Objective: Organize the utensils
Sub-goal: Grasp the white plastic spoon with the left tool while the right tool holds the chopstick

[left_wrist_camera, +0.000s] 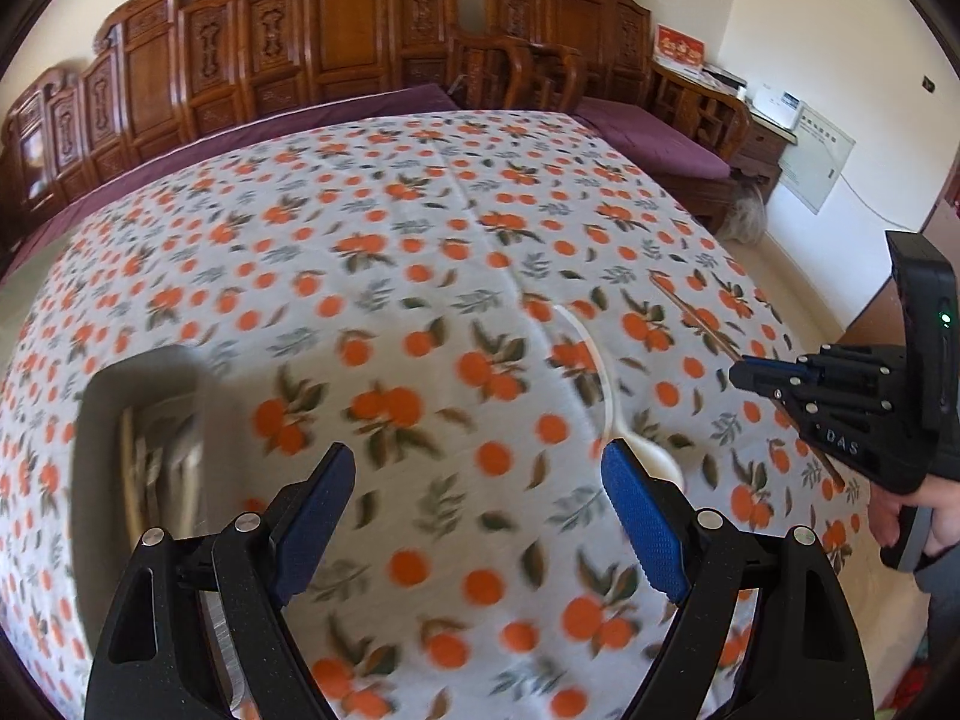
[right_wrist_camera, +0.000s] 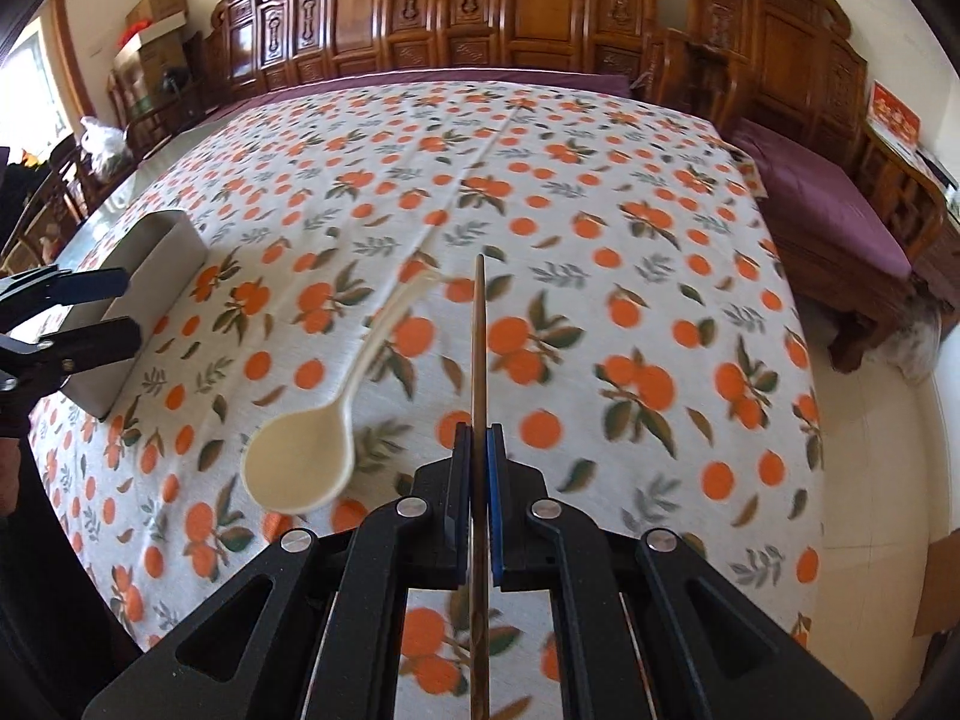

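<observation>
Much of the left wrist view is smeared by motion; the grey utensil holder (left_wrist_camera: 141,420) at nine o'clock shows only as a blurred box with pale sticks inside that cannot be told apart; the cream spoon (left_wrist_camera: 651,456) is partly hidden behind the left gripper's (left_wrist_camera: 480,510) right finger, and the brown chopstick (left_wrist_camera: 708,330) vanishes into the right gripper (left_wrist_camera: 741,373) at three o'clock; a hand (left_wrist_camera: 906,516) is cut off by the frame edge there.

In the right wrist view the orange-print tablecloth (right_wrist_camera: 600,210) covers the table; carved wooden benches (right_wrist_camera: 540,18) with purple cushions ring it from ten to two o'clock; the spoon (right_wrist_camera: 324,426) lies flat at eight o'clock, bowl nearest, just beside the chopstick (right_wrist_camera: 479,336); the holder (right_wrist_camera: 150,300) stands at nine o'clock, with the left gripper (right_wrist_camera: 114,306) in front of it.

The right gripper (right_wrist_camera: 478,450) points steeply down, pads clamped on the chopstick, which runs towards twelve o'clock; the left gripper tilts down too, jaws spread wide, nothing between them.
</observation>
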### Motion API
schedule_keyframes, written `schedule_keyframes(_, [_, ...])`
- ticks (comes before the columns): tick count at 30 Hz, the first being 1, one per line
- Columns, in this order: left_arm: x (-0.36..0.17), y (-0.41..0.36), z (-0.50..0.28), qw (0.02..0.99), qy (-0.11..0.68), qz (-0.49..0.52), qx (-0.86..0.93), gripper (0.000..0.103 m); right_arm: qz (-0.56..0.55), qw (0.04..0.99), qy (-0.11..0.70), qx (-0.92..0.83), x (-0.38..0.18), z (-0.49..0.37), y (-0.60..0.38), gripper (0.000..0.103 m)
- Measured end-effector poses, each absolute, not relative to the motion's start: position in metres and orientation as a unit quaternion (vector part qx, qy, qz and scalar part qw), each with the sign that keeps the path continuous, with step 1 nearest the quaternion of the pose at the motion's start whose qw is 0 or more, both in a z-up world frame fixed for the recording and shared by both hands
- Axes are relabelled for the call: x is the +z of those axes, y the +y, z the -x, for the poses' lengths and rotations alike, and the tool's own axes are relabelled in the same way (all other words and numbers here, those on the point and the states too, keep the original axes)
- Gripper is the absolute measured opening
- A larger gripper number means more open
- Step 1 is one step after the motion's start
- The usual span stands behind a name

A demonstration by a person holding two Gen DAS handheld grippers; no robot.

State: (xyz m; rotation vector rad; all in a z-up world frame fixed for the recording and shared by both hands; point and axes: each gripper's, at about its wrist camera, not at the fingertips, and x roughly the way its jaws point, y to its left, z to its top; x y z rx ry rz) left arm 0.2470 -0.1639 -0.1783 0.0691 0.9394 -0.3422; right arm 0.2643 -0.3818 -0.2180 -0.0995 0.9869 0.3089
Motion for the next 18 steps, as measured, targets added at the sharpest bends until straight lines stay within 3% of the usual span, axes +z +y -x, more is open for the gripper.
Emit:
schedule_keyframes(7, [-0.196, -0.211, -0.268, 0.867, 0.459, -0.048, -0.189, 0.066, 0.024, 0.871, 0.471, 0.134, -0.221, -0.262, -0.402, 0.006])
schedule_keyframes(13, [-0.218, -0.240, -0.287, 0.851, 0.481, -0.055, -0.204, 0.043, 0.017, 0.872, 0.469, 0.136, -0.222, -0.263, -0.404, 0.006])
schedule_keyframes(18, [-0.233, -0.252, -0.295, 0.843, 0.494, -0.057, -0.205, 0.035, 0.011, 0.872, 0.468, 0.140, -0.222, -0.263, -0.404, 0.006])
